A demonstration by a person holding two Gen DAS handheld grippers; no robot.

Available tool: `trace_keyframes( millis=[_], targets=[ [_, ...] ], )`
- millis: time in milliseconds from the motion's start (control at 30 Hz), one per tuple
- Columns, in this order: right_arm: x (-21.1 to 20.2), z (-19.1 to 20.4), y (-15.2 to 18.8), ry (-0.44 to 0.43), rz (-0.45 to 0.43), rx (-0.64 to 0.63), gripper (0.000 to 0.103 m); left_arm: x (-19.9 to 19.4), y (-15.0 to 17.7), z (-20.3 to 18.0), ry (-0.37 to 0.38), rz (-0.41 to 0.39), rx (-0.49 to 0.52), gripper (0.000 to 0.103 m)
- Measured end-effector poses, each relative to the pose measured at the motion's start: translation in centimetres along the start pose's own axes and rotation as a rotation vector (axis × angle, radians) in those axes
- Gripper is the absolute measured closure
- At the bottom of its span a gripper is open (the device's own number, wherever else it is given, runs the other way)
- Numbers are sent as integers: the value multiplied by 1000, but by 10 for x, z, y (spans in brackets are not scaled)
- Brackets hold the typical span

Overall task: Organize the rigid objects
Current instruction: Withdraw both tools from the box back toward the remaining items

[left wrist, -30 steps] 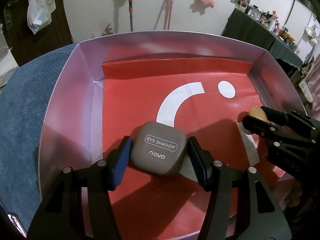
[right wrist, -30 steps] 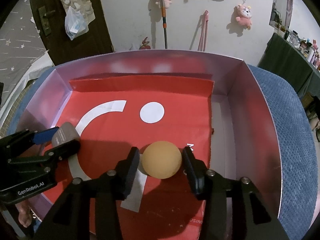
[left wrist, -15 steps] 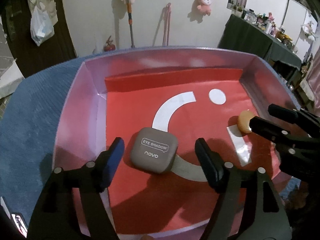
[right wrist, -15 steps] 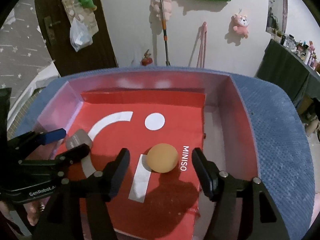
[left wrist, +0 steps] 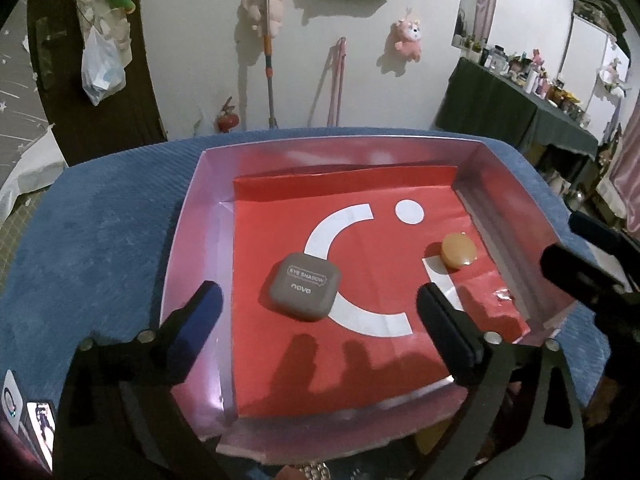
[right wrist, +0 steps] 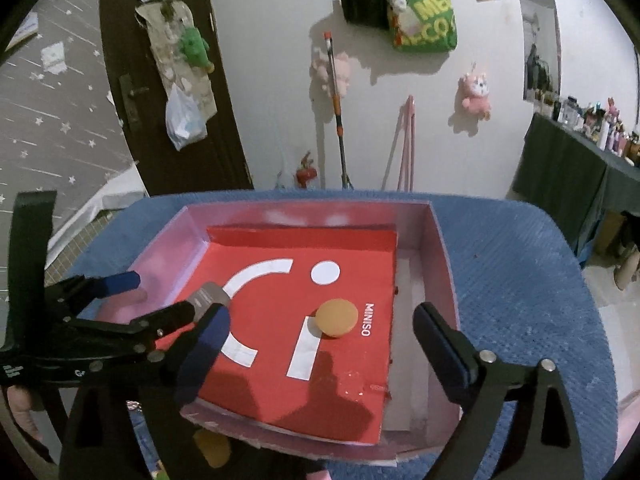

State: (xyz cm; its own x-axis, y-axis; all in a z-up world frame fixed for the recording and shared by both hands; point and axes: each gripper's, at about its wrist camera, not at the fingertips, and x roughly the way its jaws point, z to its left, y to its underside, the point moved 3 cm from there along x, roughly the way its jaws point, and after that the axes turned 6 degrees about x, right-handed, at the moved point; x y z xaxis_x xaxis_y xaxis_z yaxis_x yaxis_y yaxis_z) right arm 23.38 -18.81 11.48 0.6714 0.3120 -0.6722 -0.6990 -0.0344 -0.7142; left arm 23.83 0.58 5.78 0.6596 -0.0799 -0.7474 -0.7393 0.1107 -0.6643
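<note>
A grey eye shadow case [left wrist: 304, 292] lies flat on the red liner [left wrist: 360, 200] of a pink-walled box [left wrist: 188, 240]. My left gripper [left wrist: 317, 292] hovers above it, jaws opening wide, pads clear of the case. An orange round disc [right wrist: 337, 317] rests on the liner beside the MINISO print. Above it my right gripper [right wrist: 320, 316] is also opening, with nothing pressed between its pads. The left wrist view shows the disc [left wrist: 459, 250] and the right gripper [left wrist: 566, 240] at the right edge. In the right wrist view, the left gripper [right wrist: 160, 294] partly hides the case [right wrist: 210, 296].
The box [right wrist: 440, 248] sits on a table covered in blue cloth [right wrist: 520, 280]. A small orange item [right wrist: 212, 452] lies near the box's front edge. A mop [right wrist: 336, 112] leans on the back wall. A dark table with bottles [right wrist: 580, 168] stands at right.
Both grippers went from closed on their objects to wide open. They let go of the case and the disc, then rose and drew back. Both objects stay on the liner.
</note>
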Motion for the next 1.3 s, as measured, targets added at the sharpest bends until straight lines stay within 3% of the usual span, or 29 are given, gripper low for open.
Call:
trace_keyframes(
  millis=[100, 533, 900, 1300],
  targets=[
    [-16, 2, 0, 1, -53, -8, 1, -13, 4, -2, -19, -34, 5, 0],
    [-67, 13, 21, 34, -214, -70, 0, -54, 22, -16, -73, -106, 31, 0],
    [-88, 16, 44, 39, -227, -69, 0, -75, 41, -24, -93, -136, 33, 0],
    [-95, 16, 77, 25, -196, -69, 0, -74, 71, -29, -33, -104, 20, 0]
  ],
)
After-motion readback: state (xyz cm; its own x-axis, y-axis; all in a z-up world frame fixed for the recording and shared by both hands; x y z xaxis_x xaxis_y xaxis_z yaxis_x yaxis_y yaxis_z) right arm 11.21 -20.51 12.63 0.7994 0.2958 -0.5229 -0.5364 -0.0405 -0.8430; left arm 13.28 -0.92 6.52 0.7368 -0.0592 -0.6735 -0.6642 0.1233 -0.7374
